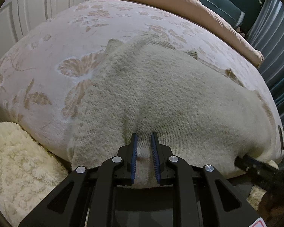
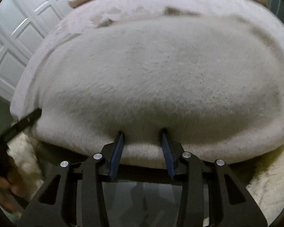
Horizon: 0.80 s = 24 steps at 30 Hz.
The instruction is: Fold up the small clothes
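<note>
1. A cream knitted sweater (image 1: pixel 161 94) is lying spread flat on a bed (image 1: pixel 53 37) covered in a pale spread with a tan flower and butterfly pattern.

2. In the left wrist view the garment's long axis is running from the near edge of the mattress away toward the far side, where a ribbed band is lying; its near edge is draping slightly over the bed's front edge.

3. The left gripper (image 1: pixel 144 138) is sitting at that near edge with its blue-padded fingers (image 1: pixel 133 151) a narrow gap apart, a strip of knit lying between them. Whether the pads are actually pinching the cloth cannot be told.

4. The right gripper (image 2: pixel 142 134) is sitting at the same near edge, further to the right, with its jaws standing wider apart and the fingertips pressing into the knit; fabric is bulging between them, but a firm clamp is not visible.

5. The right wrist view is blurred, so the weave and the garment's far end are hard to read there.

6. The right gripper is also showing at the lower right of the left wrist view, touching the sweater's edge.

7. A tan pillow or rolled duvet (image 1: pixel 179 1) is lying along the far side of the bed.

8. A fluffy cream rug (image 1: pixel 19 160) is lying on the floor just beside the bed's near-left corner.

9. White panelled doors (image 2: pixel 15 43) are standing beyond the bed on the left.
</note>
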Tool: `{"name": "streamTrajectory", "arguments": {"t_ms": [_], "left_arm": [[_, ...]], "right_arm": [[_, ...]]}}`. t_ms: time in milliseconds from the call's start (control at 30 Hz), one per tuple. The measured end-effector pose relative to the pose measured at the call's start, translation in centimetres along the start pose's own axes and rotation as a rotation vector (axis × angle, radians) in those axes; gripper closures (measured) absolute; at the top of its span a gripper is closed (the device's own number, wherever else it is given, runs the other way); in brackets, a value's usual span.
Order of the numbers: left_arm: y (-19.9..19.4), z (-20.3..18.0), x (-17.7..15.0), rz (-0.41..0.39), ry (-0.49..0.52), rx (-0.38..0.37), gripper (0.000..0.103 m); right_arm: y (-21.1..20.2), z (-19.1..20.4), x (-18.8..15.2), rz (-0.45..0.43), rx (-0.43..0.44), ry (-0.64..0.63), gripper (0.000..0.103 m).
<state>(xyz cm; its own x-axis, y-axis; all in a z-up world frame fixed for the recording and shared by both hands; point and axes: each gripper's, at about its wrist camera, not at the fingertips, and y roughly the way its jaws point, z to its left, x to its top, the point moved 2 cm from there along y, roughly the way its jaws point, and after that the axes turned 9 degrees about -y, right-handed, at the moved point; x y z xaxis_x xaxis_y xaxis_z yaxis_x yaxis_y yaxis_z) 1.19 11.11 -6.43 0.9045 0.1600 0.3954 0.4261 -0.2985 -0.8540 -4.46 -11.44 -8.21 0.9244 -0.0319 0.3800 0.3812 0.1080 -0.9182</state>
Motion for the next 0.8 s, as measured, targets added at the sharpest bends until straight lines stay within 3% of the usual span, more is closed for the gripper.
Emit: {"name": "streamTrajectory", "arguments": {"t_ms": [67,167,200,333,400,533,667,733,767,800], "left_arm": [[-0.6,0.1,0.2,-0.008,-0.017,-0.017,0.085],[-1.3,-0.5,0.8,-0.012,-0.016,-0.018,0.082],[-1.6,-0.8,1.4,-0.018,-0.017,-0.022,0.078],[-2.8,-1.7,5.3,-0.101,-0.041,-0.029,0.044],[-2.5,-1.8,8.2,-0.126,-0.082,-0.038,0.038],[0.4,-1.5,12.7,-0.114,-0.146,-0.03,0.038],[5.2,-1.5,14.9,0.032,-0.208,-0.079,0.038],[6.9,-1.6,15.1,0.069,-0.209,-0.077,0.038],[7.5,-1.8,15.1,0.063,-0.206,-0.074,0.04],[7.6,-1.9,15.0,0.05,-0.199,-0.082,0.05]], "right_arm": [[-0.5,0.9,-0.8,0.018,-0.024,-0.081,0.06],[-2.2,-0.3,-0.7,-0.011,-0.012,-0.08,0.06],[-3.1,-1.4,-0.3,-0.034,-0.015,-0.051,0.059],[-5.8,-9.3,3.6,-0.148,-0.027,0.157,0.054],[-6.3,-13.2,5.2,-0.184,-0.05,0.244,0.054],[-5.7,-19.3,8.9,-0.23,-0.099,0.341,0.052],[-2.9,-22.6,11.7,-0.203,-0.133,0.373,0.047],[-0.9,-23.2,12.7,-0.164,-0.136,0.368,0.046],[-1.0,-23.7,12.2,-0.15,-0.137,0.365,0.046],[-0.2,-23.7,12.5,-0.136,-0.137,0.353,0.049]]}}
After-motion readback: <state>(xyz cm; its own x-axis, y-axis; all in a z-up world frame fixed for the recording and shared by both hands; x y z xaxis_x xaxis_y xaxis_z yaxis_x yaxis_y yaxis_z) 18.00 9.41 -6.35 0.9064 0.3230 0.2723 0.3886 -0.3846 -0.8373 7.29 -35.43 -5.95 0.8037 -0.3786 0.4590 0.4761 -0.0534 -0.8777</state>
